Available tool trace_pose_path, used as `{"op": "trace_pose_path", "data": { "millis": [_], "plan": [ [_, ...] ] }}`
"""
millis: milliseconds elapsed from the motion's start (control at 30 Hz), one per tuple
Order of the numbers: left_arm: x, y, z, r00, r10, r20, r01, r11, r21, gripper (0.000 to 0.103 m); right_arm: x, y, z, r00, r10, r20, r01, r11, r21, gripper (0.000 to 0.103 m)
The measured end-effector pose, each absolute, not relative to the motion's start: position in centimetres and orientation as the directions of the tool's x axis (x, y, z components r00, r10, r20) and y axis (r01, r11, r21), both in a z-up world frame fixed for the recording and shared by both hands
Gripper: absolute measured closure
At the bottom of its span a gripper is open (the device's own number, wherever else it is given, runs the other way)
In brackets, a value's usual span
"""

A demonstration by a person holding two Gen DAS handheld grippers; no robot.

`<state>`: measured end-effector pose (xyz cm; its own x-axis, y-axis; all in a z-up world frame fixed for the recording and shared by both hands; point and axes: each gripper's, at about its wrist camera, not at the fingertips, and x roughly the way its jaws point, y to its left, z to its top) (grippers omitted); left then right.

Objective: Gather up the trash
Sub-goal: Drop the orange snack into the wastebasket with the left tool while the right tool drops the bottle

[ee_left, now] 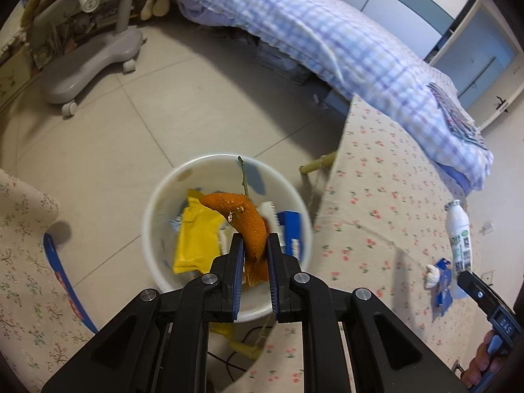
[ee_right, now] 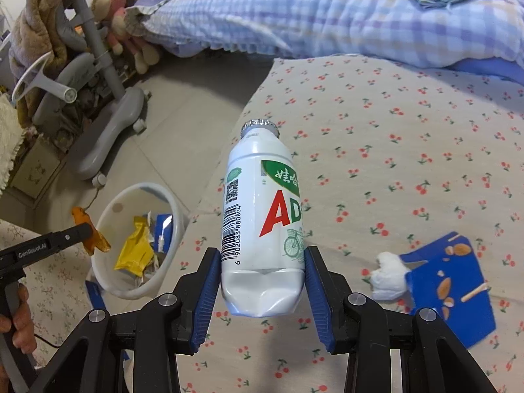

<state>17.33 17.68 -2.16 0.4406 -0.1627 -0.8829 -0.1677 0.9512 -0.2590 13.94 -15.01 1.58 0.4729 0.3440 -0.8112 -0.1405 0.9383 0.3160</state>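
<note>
Two large things fill the room behind: a bed [ee_right: 344, 9] with a checked blue and white quilt, and a grey wheeled chair base [ee_left: 88, 65] on the pale tiled floor [ee_left: 131, 124]. Soft toys [ee_right: 114, 13] lean at the head of the bed. In front of the bed is the surface [ee_right: 409, 150], covered with a beige cloth printed with small red cherries. On it lie a torn blue snack wrapper [ee_right: 448, 281] and, touching its left edge, a crumpled white tissue [ee_right: 388, 275].

Beside the surface's edge a white bin [ee_left: 226, 235] stands on the floor. Inside it are a yellow wrapper [ee_left: 196, 239] and a blue and white packet [ee_left: 293, 232].

The right hand-held gripper [ee_right: 262, 278] pinches a white drink bottle [ee_right: 262, 222] near its dented bottom, the foil cap pointing away, and holds it above the surface. The left hand-held gripper [ee_left: 255, 262] is pressed together on a curved orange peel [ee_left: 242, 222], which sticks out beyond the fingertips, directly over the open bin. Nothing stands between the peel and the bin.
</note>
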Motion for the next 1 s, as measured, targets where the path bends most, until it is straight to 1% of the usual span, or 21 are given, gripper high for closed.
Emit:
{"op": "trace_pose_path", "data": {
  "millis": [33,100,133,167,267,467,1000],
  "plan": [
    [17.4,17.9,-2.4,0.433,-0.141,-0.89,-0.177,0.955,-0.238,0.084,13.9,-14.7,1.5,0.469,0.347,-0.812,-0.143,0.937,0.318,0.058],
    [17.4,18.4,-2.6,0.426,-0.102,-0.899,-0.195,0.96,-0.201,0.056,14.0,-14.1,1.3,0.46,0.354,-0.814,-0.15,0.935,0.322,0.058],
    [17.3,18.8,-2.7,0.425,-0.085,-0.901,-0.207,0.96,-0.189,0.03,14.1,-13.7,1.2,0.455,0.357,-0.816,-0.155,0.934,0.322,0.058],
    [17.0,19.1,-2.8,0.43,-0.07,-0.9,-0.219,0.959,-0.179,0.019,14.2,-13.4,1.1,0.452,0.359,-0.817,-0.161,0.933,0.321,0.058],
    [16.2,20.2,-3.0,0.422,-0.023,-0.906,-0.245,0.959,-0.139,0.017,14.2,-12.1,0.9,0.441,0.369,-0.818,-0.183,0.929,0.321,0.058],
    [14.6,22.1,-3.9,0.386,0.007,-0.922,-0.267,0.958,-0.105,0.016,14.4,-9.0,0.3,0.414,0.394,-0.821,-0.237,0.917,0.321,0.058],
    [11.8,25.8,-3.9,0.398,0.075,-0.914,-0.267,0.963,-0.037,0.016,15.7,1.8,-3.3,0.31,0.459,-0.832,-0.365,0.866,0.342,0.058]
  ]
}}
